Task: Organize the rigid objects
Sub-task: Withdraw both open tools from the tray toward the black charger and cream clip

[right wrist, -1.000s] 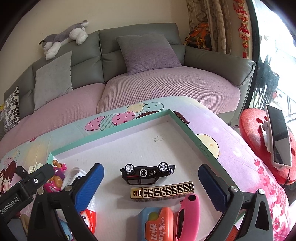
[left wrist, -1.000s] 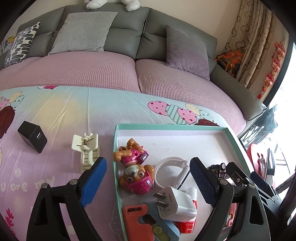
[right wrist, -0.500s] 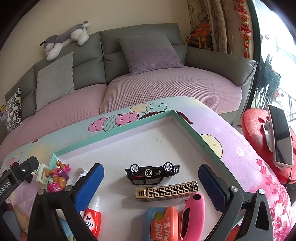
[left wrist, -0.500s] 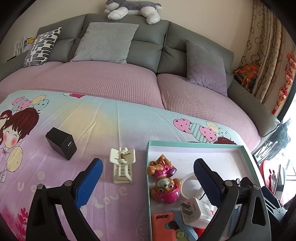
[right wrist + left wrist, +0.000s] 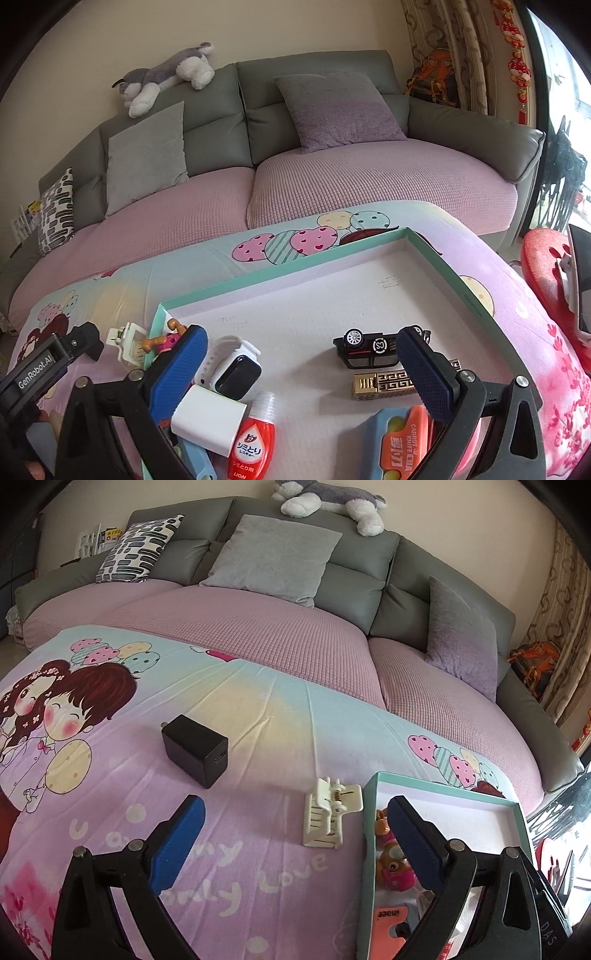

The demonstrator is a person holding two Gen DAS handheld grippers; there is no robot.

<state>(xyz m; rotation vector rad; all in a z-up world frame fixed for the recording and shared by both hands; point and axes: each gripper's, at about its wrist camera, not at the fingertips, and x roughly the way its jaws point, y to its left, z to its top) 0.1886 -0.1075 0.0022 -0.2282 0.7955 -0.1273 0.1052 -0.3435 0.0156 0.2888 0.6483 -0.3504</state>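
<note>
The left gripper (image 5: 295,823) hangs over the cartoon-printed cloth (image 5: 110,794) that covers the bench, its blue ribbed jaws wide apart with nothing between them; they have just been opening. Ahead and to its left lies a black charger (image 5: 194,751), a smooth matte block with rounded edges, its prongs pointing away to the upper left and a port on the near right face. Between the jaws' line and the box lies a cream plastic clip (image 5: 328,818), hard and ridged, with a small metal spring at its far end; its long axis runs toward the camera, toothed end nearest, just beside the box wall but apart from it.

The teal cardboard box (image 5: 280,275) is shallow and rectangular with a white, faintly textured floor. The right gripper (image 5: 301,352) hovers over it, jaws likewise wide apart and clamped on nothing. Inside, a glossy black toy car (image 5: 364,349) lies on its side, wheels up, long axis across the view; just before it a gold lighter (image 5: 384,384) with a key-pattern lies parallel; a white-strapped smartwatch (image 5: 232,363) curls beside a white charger (image 5: 208,419); a red squeeze bottle (image 5: 255,443) points its clear cap away; an orange knife sharpener (image 5: 406,446) sits at the near edge; a pink pup figure (image 5: 395,864) lies against the left wall.
</note>
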